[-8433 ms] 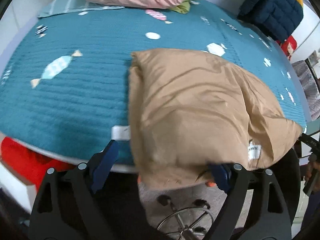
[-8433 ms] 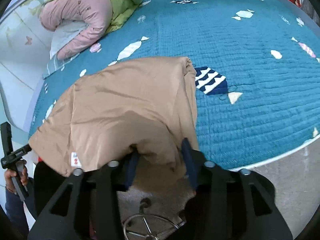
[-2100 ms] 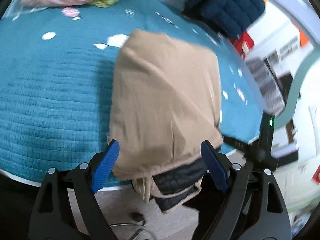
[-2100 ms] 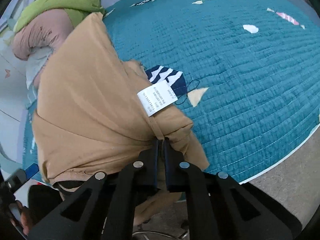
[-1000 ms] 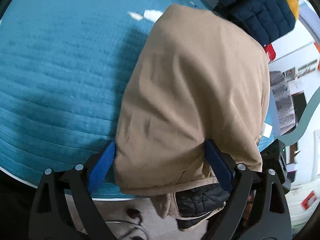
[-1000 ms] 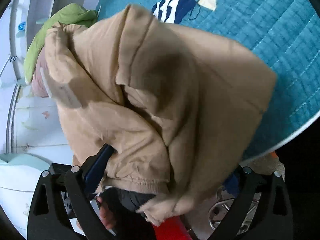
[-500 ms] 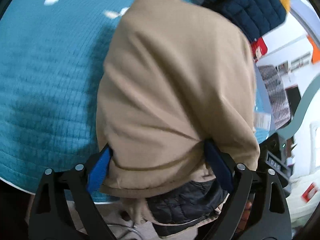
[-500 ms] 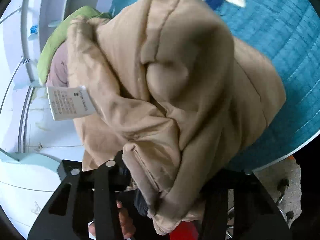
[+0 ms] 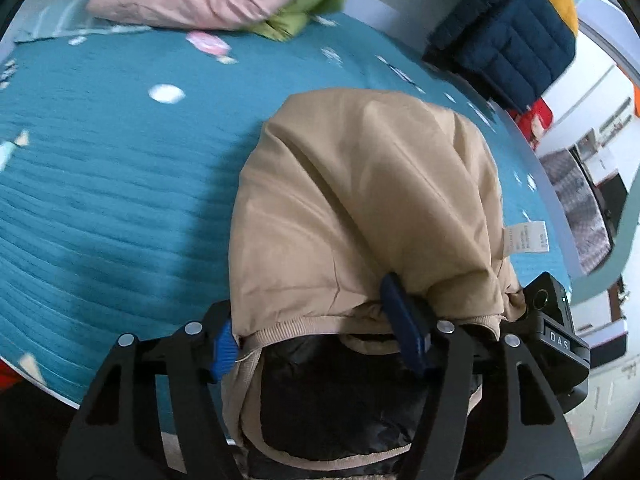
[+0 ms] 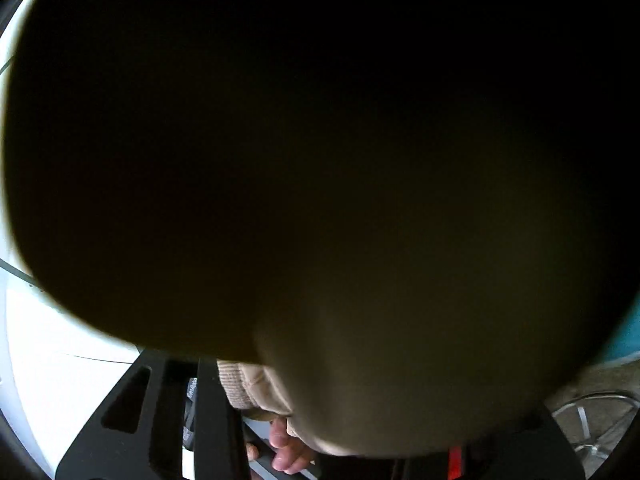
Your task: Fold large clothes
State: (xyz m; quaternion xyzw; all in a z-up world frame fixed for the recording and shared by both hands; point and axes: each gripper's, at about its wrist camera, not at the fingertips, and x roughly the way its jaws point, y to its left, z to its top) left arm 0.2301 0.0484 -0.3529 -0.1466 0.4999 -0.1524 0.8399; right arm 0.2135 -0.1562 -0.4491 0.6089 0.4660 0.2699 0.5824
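A tan jacket (image 9: 360, 208) with a black lining (image 9: 352, 392) is bunched and lifted over the near edge of the teal bedspread (image 9: 120, 200). My left gripper (image 9: 316, 332) has the jacket's ribbed hem between its blue pads (image 9: 404, 332), jaws partly apart and pressed on the thick fabric. A white care label (image 9: 526, 237) hangs on the jacket's right side. In the right wrist view the jacket (image 10: 320, 160) covers the lens in dark shadow, with only a ribbed cuff (image 10: 244, 384) lit. The right gripper's fingertips are hidden under it.
Pink (image 9: 192, 0) and green (image 9: 312, 8) jackets lie at the bed's far side. A navy and yellow puffer jacket (image 9: 512, 32) sits far right. A chair base (image 10: 592, 420) stands on the floor. A person's fingers (image 10: 284, 448) show below the jacket.
The jacket has dropped lower over the left gripper, so more bedspread shows. It has swung fully over the right camera, blacking out that view.
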